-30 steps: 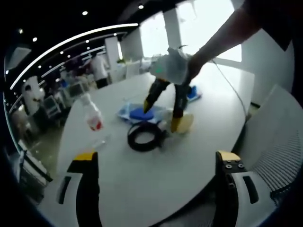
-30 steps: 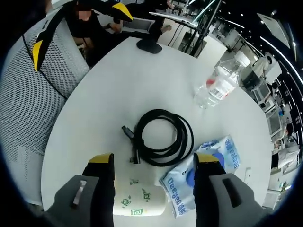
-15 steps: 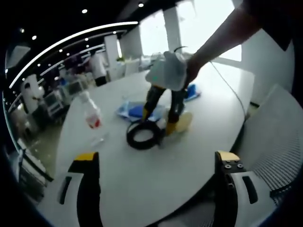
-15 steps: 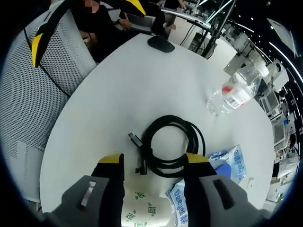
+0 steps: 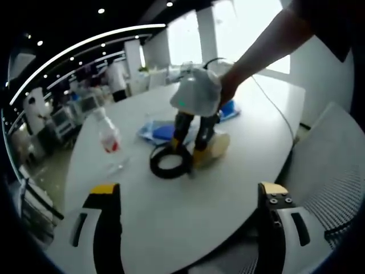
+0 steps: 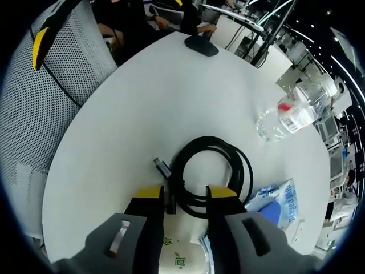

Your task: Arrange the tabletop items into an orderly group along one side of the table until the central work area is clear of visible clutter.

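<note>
grey grippers, yellow-tipped black fingers (image 6: 219, 193), dark sleeve (image 5: 331, 23)

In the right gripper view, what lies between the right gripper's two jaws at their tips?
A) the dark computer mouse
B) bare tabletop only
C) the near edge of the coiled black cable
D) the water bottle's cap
C: the right gripper has its yellow-tipped jaws either side of the coiled black cable's near edge.

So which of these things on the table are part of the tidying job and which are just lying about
Part of the job: coiled black cable, water bottle, blue packet, patterned pouch, right gripper.
Just lying about: black mouse, mesh chair.
</note>
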Tool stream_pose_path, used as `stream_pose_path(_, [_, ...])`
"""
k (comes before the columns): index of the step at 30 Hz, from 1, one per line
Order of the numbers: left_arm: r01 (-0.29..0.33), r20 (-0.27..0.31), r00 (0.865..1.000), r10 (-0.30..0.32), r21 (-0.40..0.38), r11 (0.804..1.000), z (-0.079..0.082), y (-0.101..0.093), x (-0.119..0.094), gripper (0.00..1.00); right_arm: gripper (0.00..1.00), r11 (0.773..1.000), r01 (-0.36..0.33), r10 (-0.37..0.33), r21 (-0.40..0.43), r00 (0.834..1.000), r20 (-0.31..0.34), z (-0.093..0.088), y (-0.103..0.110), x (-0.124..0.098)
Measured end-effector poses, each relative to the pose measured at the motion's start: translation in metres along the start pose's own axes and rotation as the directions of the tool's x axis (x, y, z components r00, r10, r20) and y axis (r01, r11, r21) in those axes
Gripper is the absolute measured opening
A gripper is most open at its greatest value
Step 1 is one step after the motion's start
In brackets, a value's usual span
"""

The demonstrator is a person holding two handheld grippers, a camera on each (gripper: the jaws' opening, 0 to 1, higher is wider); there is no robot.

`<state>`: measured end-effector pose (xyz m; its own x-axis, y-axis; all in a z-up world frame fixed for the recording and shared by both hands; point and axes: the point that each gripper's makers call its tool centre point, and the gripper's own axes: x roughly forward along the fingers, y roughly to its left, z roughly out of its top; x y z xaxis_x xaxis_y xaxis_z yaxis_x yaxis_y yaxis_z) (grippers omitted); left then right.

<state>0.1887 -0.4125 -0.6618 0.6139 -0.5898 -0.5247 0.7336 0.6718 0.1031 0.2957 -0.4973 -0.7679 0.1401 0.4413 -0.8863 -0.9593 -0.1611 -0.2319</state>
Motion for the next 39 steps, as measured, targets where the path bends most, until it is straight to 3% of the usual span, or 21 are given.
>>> stream_pose_path(18, [-0.007, 0.002, 1.000, 0.007, -0.002, 1.000, 0.002, 0.004, -0.005, 0.96, 0.18, 0.986, -0.099, 0.097, 0.135, 0.995, 0.022, 0.005, 0.006, 0.014])
stream_pose_path(24, [-0.008, -0.002, 1.000, 0.008, -0.010, 1.000, 0.001, 0.003, -0.006, 0.96, 0.15, 0.984, -0.123, 0.118, 0.128, 0.992, 0.041, 0.010, 0.012, 0.016])
stream_pose_path(28, [-0.018, 0.012, 1.000, 0.018, -0.019, 1.000, 0.004, 0.005, -0.006, 0.97, 0.11, 0.988, -0.149, 0.147, 0.048, 0.988, 0.049, 0.011, 0.017, 0.016])
stream_pose_path(39, [-0.019, 0.005, 1.000, 0.019, -0.020, 1.000, 0.003, 0.005, -0.005, 0.97, 0.06, 0.993, -0.115, 0.114, 0.041, 0.993, 0.026, 0.009, 0.016, 0.016])
